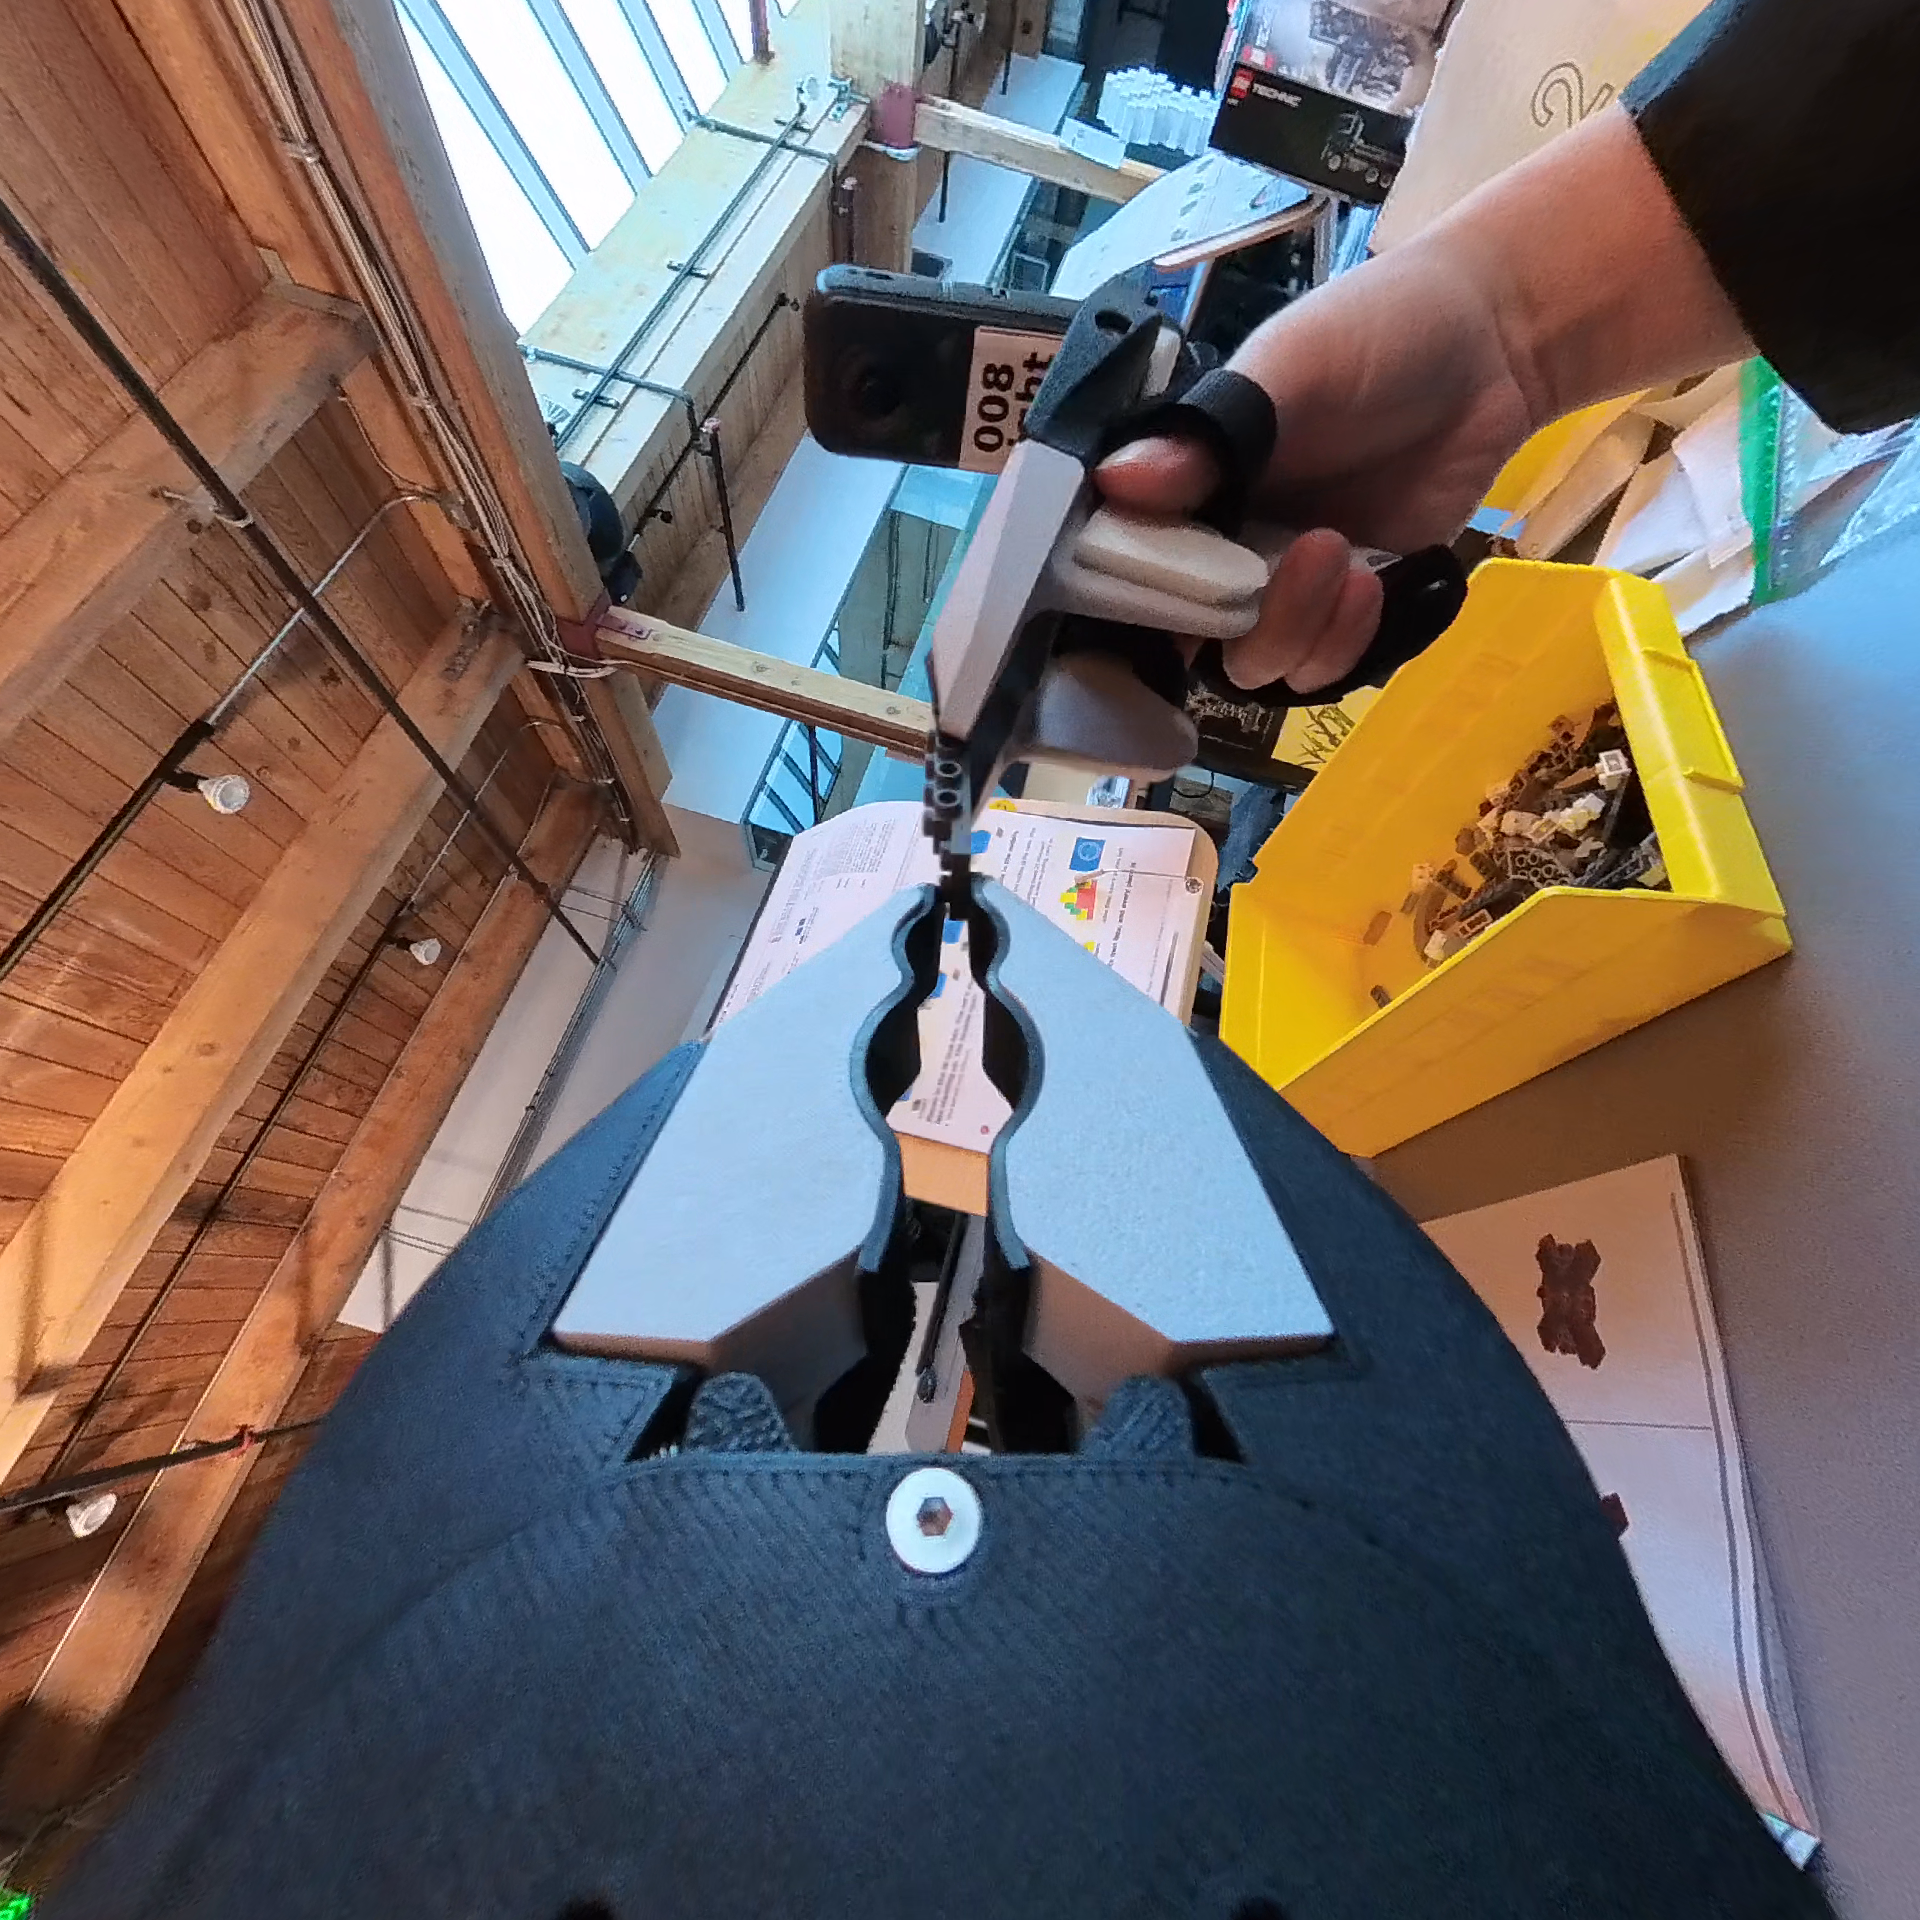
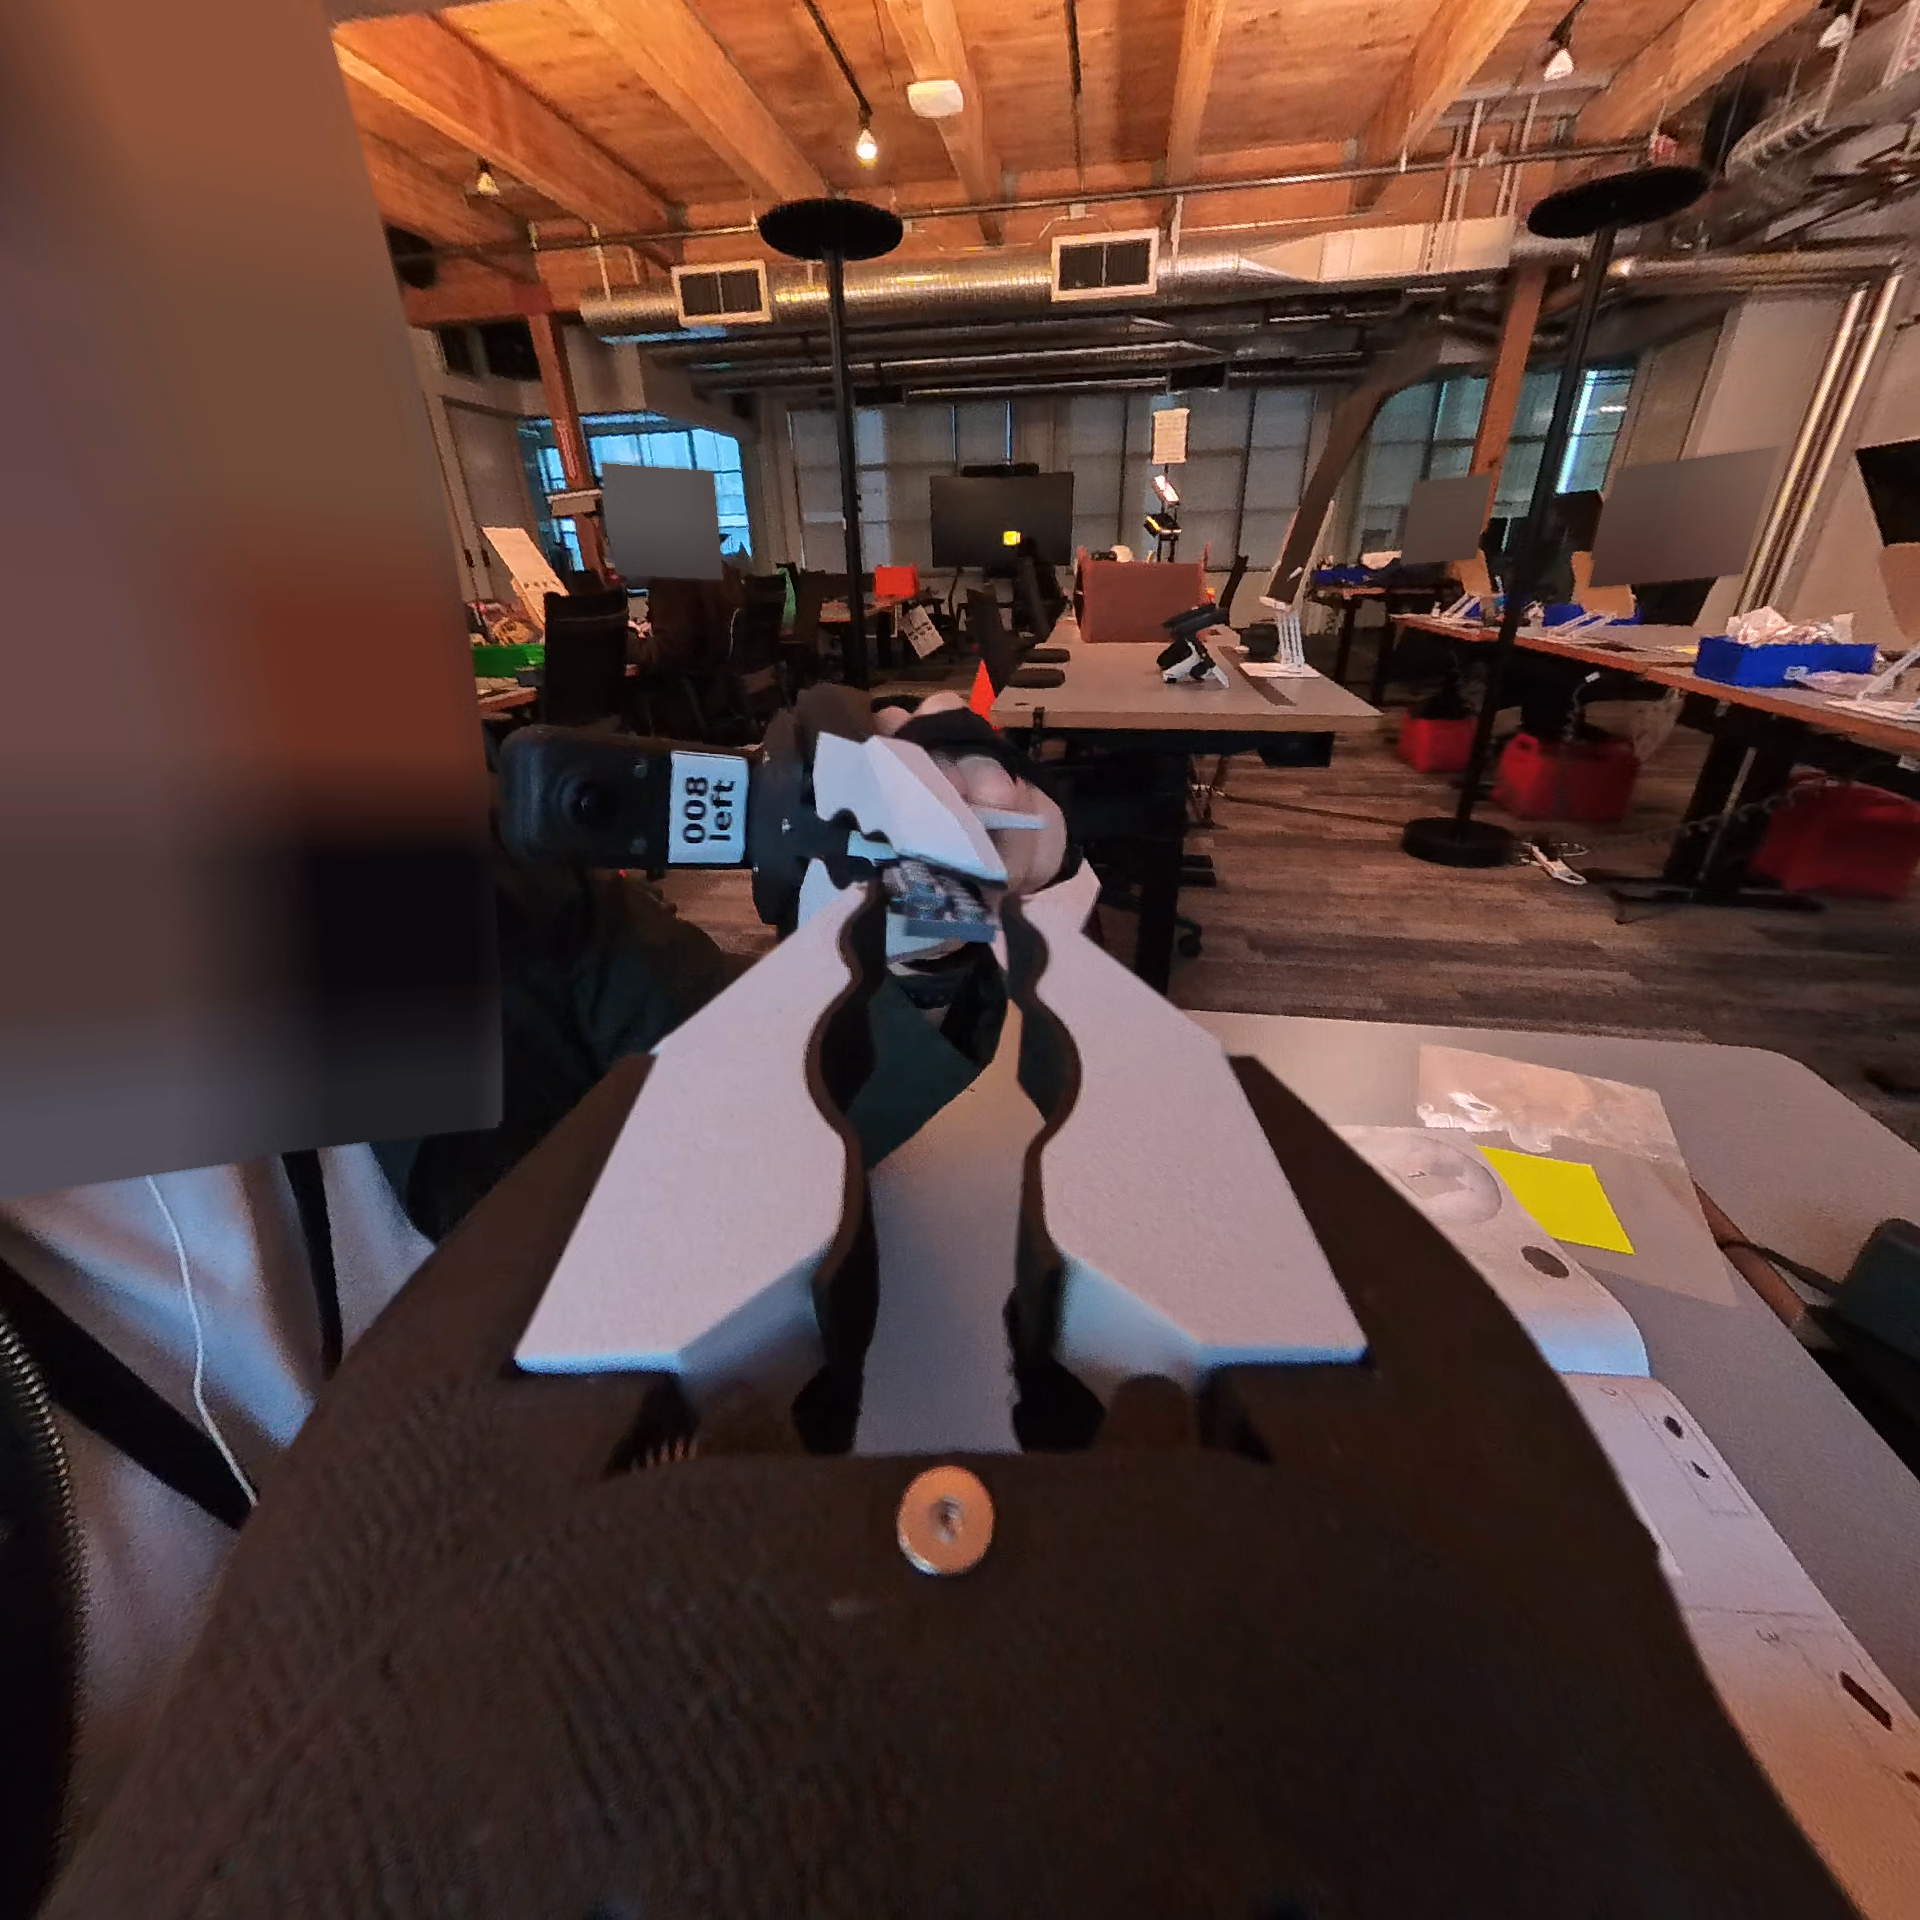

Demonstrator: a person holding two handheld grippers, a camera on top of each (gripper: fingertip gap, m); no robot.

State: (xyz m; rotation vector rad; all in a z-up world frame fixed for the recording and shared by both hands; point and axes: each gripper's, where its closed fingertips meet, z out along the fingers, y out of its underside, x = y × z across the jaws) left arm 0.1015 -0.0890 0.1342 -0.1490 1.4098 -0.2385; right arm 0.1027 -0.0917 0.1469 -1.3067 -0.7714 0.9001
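Observation:
In the left wrist view my left gripper [image 1: 953, 896] is shut, tips pinching the lower end of a small black brick assembly [image 1: 948, 805] held up in the air. My right gripper [image 1: 987, 758] comes in from above, held by a hand [image 1: 1403, 436], and grips the upper end of the same assembly. In the right wrist view my right gripper [image 2: 935, 920] is shut on the dark studded brick assembly [image 2: 935, 902]. My left gripper [image 2: 894, 862] meets it from the far side, tip to tip.
A yellow bin [image 1: 1455, 1039] with several loose small bricks stands on the grey table [image 1: 1849, 935] to the right. A printed instruction booklet [image 1: 1621, 1403] lies beside it. Another open booklet with a yellow patch [image 2: 1553, 1195] lies on the table [image 2: 1766, 1101]. The tips of both grippers are at nearly the same place.

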